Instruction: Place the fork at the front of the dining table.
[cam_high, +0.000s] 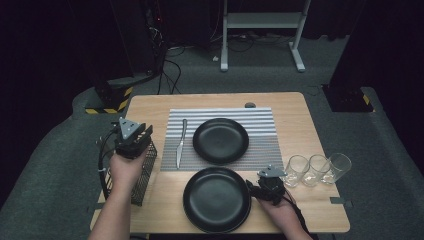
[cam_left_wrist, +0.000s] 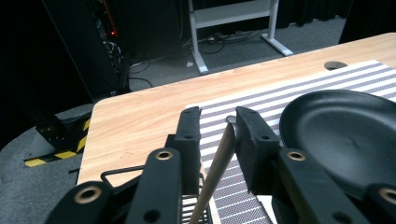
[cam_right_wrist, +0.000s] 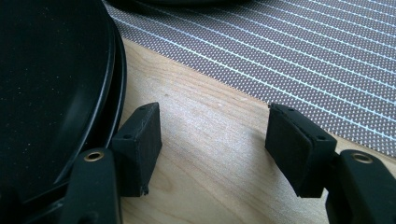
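My left gripper (cam_high: 134, 139) hovers over a black wire basket (cam_high: 146, 176) at the table's left edge. In the left gripper view its jaws (cam_left_wrist: 217, 126) stand apart around a pale utensil handle (cam_left_wrist: 218, 161) that rises from the basket and leans on the right jaw; the left jaw is clear of it. My right gripper (cam_high: 269, 184) sits low at the right rim of the near black plate (cam_high: 216, 199). It is open (cam_right_wrist: 212, 135) over bare wood, its left jaw beside the plate's rim (cam_right_wrist: 109, 79). A second black plate (cam_high: 220, 140) and a knife (cam_high: 181, 142) lie on the striped placemat (cam_high: 260, 150).
Three clear glasses (cam_high: 317, 170) stand in a row at the right, close to my right hand. The wooden table (cam_high: 150, 107) has bare room along its far edge. A cable hole (cam_high: 250, 105) sits at the far edge of the placemat.
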